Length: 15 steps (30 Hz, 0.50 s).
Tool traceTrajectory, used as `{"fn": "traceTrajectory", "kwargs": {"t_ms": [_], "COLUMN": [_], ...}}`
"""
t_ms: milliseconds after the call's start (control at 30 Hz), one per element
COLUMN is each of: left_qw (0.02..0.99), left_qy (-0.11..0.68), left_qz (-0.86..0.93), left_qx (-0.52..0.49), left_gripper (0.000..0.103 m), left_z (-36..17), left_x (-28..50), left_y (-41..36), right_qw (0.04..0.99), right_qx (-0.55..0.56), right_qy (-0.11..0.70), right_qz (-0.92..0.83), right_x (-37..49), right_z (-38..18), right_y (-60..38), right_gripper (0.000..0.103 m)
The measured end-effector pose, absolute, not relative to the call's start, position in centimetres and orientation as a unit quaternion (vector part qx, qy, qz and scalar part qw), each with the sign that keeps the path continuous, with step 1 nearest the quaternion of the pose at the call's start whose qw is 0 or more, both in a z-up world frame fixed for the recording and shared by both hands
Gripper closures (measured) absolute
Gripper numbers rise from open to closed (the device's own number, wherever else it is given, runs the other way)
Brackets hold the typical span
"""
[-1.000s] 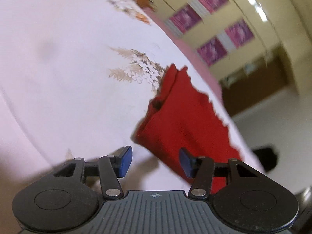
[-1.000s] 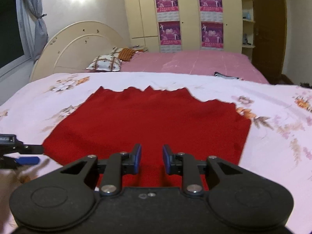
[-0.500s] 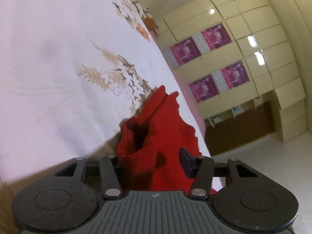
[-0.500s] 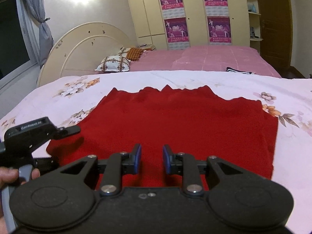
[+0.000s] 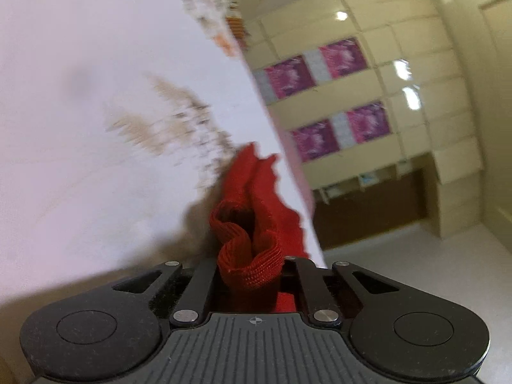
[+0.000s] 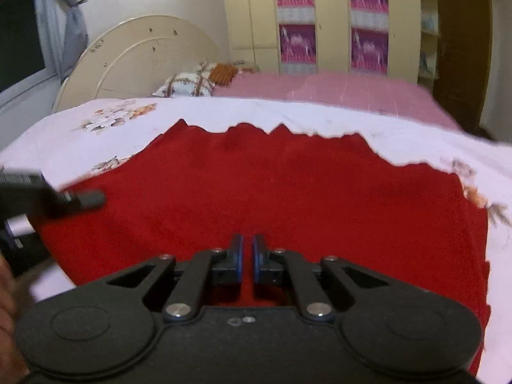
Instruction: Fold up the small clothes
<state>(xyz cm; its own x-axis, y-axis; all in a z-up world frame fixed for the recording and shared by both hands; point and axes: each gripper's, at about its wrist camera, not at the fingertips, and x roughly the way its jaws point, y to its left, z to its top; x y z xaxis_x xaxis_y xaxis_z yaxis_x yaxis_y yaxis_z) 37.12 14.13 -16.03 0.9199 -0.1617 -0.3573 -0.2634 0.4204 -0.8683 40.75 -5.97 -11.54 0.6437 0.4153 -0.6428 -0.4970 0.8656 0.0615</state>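
A bunched ribbed edge of the red knitted garment (image 5: 252, 252) is pinched in the closed left gripper (image 5: 249, 272) at the lower centre of its frame. The garment is spread across the floral bedsheet (image 6: 224, 112). The right gripper (image 6: 248, 257) is seen closed at the garment's near edge; whether cloth is caught cannot be told

bedspread: floral white (image 6: 288, 118), mid-frame | headboard: cream, arched (image 6: 144, 54), upper left | pillow (image 6: 185, 84) below it | posters: purple (image 6: 296, 16), top centre | curtain, possibly grey (image 6: 64, 16), far left
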Motion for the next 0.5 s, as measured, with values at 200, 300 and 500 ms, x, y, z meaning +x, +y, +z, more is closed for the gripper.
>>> {"fn": "traceTrajectory", "kwargs": {"t_ms": [200,300,500], "left_qw": [0.861,0.874,0.918], "left_qy": [0.234,0.226,0.255], "left_qz": [-0.002,-0.025,-0.121], "left_qx": [-0.452,-0.429,-0.279], "left_gripper": [0.095,0.095,0.095], "left_z": [-12.8,-10.6,-4.6], "left_x": [39.8,40.2,42.0], "left_y": [12.9,12.1,5.1], "right_qw": [0.907,0.908,0.898], "right_qx": [-0.028,-0.029,0.054], "right_qy": [0.341,0.343,0.362], "right_qz": [0.245,0.241,0.242], "right_x": [40.7,40.7,41.7], "right_z": [-11.5,-11.4,-11.5], "right_y": [-6.7,-6.5,-8.3], "right_gripper": [0.098,0.098,0.098]}}
